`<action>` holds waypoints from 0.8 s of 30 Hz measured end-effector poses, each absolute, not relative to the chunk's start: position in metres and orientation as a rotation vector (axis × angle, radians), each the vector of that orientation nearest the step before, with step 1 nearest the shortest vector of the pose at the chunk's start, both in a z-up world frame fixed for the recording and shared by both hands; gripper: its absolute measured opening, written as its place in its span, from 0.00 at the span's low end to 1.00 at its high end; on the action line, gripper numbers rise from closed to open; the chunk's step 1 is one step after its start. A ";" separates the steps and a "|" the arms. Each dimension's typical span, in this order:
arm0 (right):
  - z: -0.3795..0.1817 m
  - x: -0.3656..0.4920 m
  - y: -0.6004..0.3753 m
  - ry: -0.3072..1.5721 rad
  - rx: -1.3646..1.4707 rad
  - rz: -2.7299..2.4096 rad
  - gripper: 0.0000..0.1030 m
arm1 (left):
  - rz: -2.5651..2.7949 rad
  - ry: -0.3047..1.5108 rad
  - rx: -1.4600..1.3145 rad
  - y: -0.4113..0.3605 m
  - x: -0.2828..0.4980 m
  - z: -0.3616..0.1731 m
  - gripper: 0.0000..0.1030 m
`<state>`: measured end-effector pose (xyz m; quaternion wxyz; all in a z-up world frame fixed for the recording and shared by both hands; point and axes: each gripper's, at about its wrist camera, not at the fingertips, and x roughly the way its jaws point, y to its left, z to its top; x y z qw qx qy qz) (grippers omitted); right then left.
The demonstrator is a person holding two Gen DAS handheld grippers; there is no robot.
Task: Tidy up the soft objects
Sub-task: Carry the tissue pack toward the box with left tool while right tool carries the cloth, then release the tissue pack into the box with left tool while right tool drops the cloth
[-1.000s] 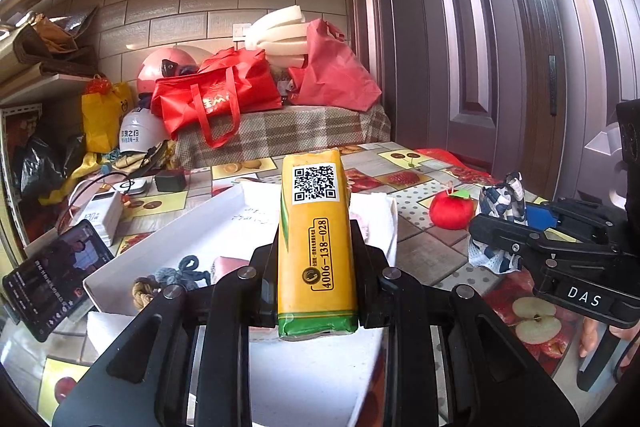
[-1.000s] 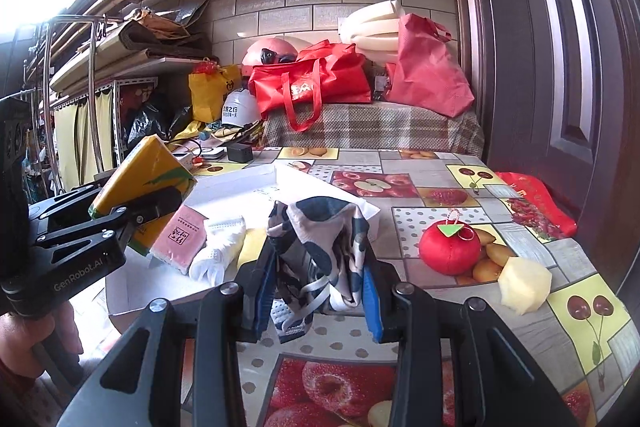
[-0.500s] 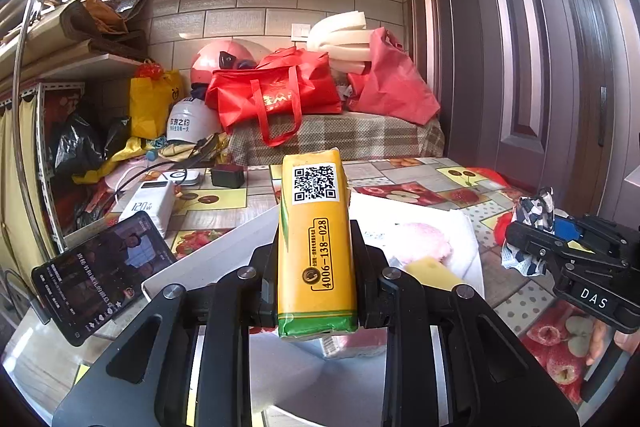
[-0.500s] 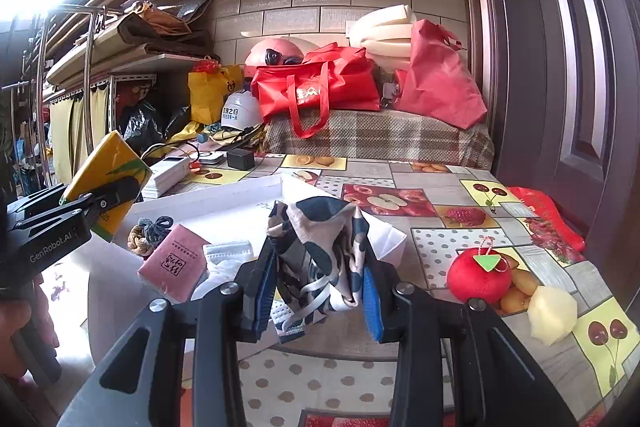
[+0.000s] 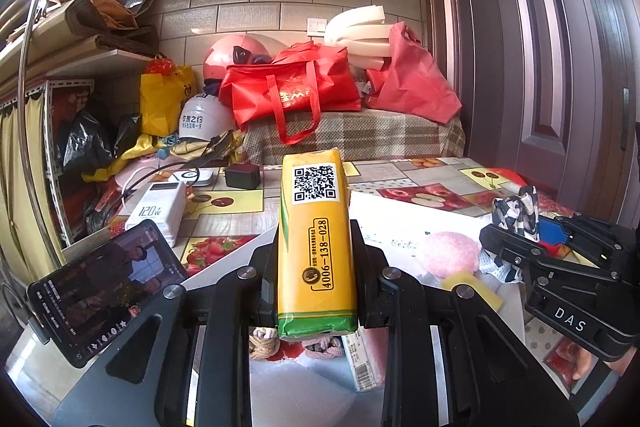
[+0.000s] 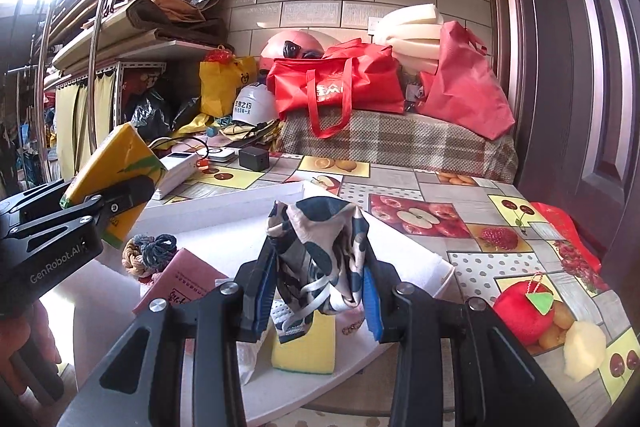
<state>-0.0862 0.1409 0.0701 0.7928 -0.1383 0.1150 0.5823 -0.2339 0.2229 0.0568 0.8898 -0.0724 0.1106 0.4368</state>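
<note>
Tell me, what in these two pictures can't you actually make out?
- Left wrist view: the braided rope knot and pink knit piece in the white tray are mostly hidden behind the left tool and its yellow tissue pack.
- Right wrist view: the yellow sponge is partly covered by the patterned cloth in the right tool.
- Right wrist view: the print on the pink packet is too small to read.

A grey tiled wall (image 6: 304,3) fills 12 o'clock, a dark panelled door (image 6: 568,67) stands at 3 o'clock, metal shelving (image 6: 100,67) sits at 9 o'clock, and daylight glares from 10 o'clock.
</note>
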 end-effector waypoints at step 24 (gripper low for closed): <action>0.067 -0.076 0.173 0.286 -0.340 1.242 0.41 | 0.806 0.260 -0.115 0.230 -0.215 0.057 0.28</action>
